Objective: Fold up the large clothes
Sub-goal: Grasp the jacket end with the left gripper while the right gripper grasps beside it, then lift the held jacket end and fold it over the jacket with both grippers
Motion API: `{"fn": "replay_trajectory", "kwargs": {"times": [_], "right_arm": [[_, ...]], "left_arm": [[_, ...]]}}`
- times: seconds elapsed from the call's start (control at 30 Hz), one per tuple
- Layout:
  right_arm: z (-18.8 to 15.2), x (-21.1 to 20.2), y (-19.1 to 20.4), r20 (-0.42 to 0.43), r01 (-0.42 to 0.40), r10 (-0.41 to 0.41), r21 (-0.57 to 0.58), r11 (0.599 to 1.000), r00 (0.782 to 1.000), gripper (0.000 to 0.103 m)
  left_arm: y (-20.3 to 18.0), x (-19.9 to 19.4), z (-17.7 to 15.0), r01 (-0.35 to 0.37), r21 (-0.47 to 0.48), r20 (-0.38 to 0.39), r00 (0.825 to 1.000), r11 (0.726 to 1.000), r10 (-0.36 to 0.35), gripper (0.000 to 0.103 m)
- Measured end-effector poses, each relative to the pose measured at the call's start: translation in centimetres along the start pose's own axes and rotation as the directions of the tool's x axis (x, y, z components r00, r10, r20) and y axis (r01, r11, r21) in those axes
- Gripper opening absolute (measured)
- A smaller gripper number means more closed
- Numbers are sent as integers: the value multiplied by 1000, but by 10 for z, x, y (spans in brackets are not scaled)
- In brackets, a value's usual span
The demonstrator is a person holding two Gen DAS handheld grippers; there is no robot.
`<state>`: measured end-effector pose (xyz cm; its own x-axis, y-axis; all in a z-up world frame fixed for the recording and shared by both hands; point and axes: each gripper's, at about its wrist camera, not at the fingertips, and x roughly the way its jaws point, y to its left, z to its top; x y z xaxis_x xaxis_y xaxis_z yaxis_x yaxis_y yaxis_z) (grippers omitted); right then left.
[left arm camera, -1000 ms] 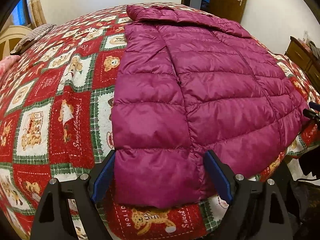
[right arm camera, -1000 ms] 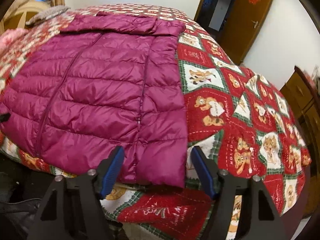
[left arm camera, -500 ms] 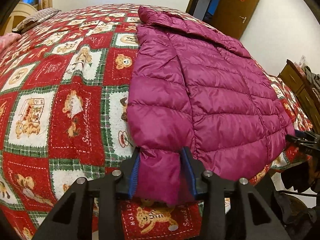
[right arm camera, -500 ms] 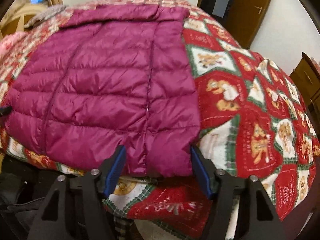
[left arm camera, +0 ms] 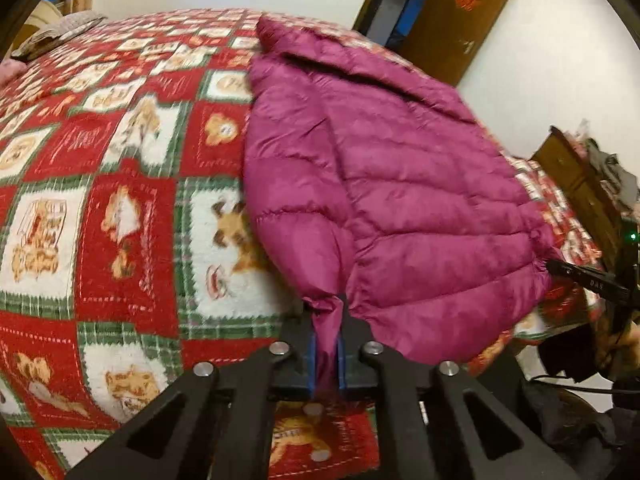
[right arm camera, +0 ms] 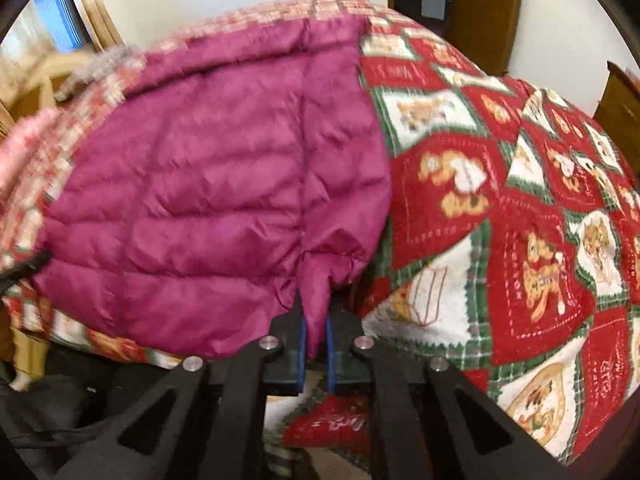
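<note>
Both grippers have closed since the earlier frames, when their blue-padded fingers stood wide apart around the hem corners of the jacket; each now pinches a bunched fold of that hem.

Left wrist view: the left gripper [left arm camera: 326,354] has its jaws nearly together, clamped on a narrow twist of the magenta puffer jacket [left arm camera: 384,184] at its near corner. The jacket lies spread on the bear-patterned red quilt [left arm camera: 120,216], its collar at the far end towards the brown door [left arm camera: 460,20]. At the jacket's other near corner, the right gripper [left arm camera: 568,270] grips the hem. A wooden dresser [left arm camera: 576,184] stands beyond that corner.

Right wrist view: the right gripper [right arm camera: 315,340] is likewise shut down to a thin gap, filled by a pinch of jacket [right arm camera: 224,184] hem. Fabric puckers just above the pads. The quilt [right arm camera: 520,208] lies bare beside the jacket on the door side [right arm camera: 484,12]. This view is motion-blurred.
</note>
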<state>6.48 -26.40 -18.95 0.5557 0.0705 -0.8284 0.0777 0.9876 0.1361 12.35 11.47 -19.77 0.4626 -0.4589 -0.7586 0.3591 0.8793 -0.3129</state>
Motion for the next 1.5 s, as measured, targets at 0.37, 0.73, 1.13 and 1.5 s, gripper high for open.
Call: {"fn": "replay_trajectory", "kwargs": {"times": [0.37,0.73,1.13,1.5], "right_arm": [[1,-52,5,149,-114,115,-12,993,982,9],[-8,-96,-9,264,-168,167,-18,986,950,8],[-30,-155,-27,367,-190,175,3,982,913,8],[54,-160,-30,437,-241,210,15,970,875,8]], "left_arm": [[-19,-49,16,81,47,139,986,996,-87,4],[-35,-108,17,147,103,261,950,984,-169,4],[-68,-164,13,202,236,340,899,951,-275,4],[-44,-161,80,184,114,350,912,976,-213,4]]}}
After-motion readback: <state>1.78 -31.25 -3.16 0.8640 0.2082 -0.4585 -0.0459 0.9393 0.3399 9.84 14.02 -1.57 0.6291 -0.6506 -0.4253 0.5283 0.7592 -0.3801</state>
